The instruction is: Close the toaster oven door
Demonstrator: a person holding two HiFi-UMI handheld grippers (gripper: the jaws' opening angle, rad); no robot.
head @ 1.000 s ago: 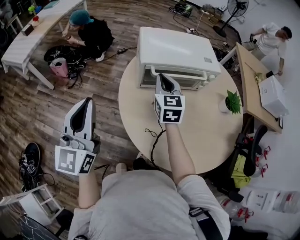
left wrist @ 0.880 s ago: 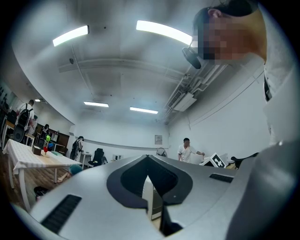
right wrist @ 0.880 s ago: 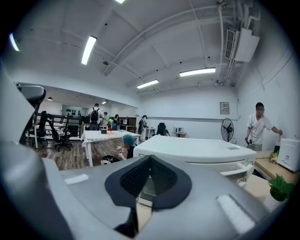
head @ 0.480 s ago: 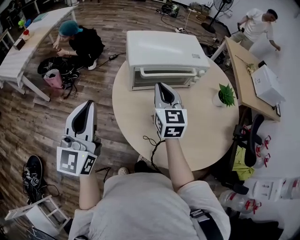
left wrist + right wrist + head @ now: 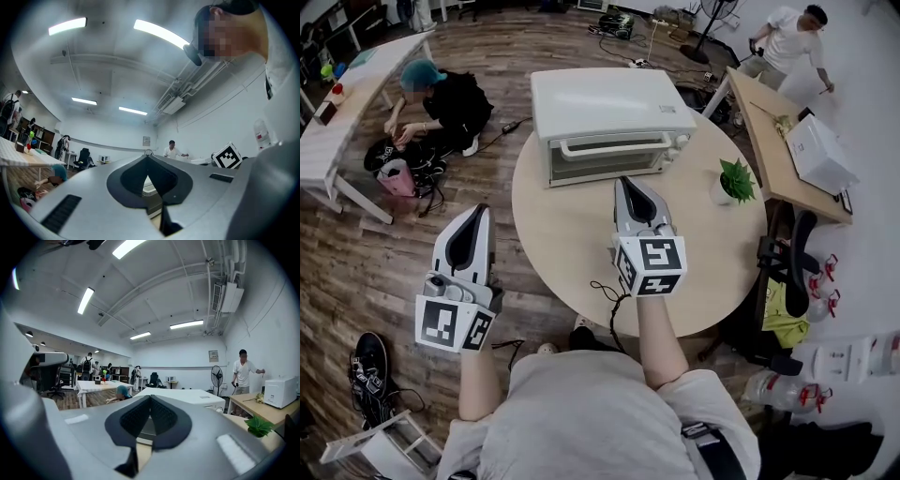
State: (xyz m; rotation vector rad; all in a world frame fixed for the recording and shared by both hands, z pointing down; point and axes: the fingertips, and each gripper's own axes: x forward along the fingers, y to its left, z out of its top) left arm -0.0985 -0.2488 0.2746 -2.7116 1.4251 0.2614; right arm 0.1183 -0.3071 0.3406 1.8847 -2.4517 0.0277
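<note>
- Standing at the far side of the round worktop (image 5: 553, 225), the white toaster oven (image 5: 600, 98) faces the person. Its door (image 5: 605, 161) lies up flat against the front, and the pale handle bar (image 5: 609, 143) runs across the top of the door.
- Over the middle of the worktop hover the right tongs (image 5: 626, 181), pointed at the oven front. They are near the door but clear of it, and nothing touches the handle bar.
- In the right gripper view those jaws are clenched tip to tip, with nothing between them. The oven's white top and front show just past the tips.
- Off the worktop's left edge, the left tongs (image 5: 474, 210) are held over the wooden floor (image 5: 516, 37), well apart from the oven. Their jaws meet at the tip too and grip nothing.
- A small potted plant (image 5: 733, 180) stands on the right part of the worktop, near the oven's right front corner but not touching it.
- A thin black cable (image 5: 605, 292) lies on the near edge of the worktop and drops over it, just beside the person's right forearm.
- On the floor at the upper left, a person in a teal cap (image 5: 441, 94) crouches beside a long white table (image 5: 323, 141).
- At the upper right, a person in a white shirt (image 5: 787, 33) stands at the end of a wooden desk (image 5: 764, 131), which carries a white box (image 5: 820, 155).
- A pair of dark shoes (image 5: 367, 366) lies on the floor at the lower left.
</note>
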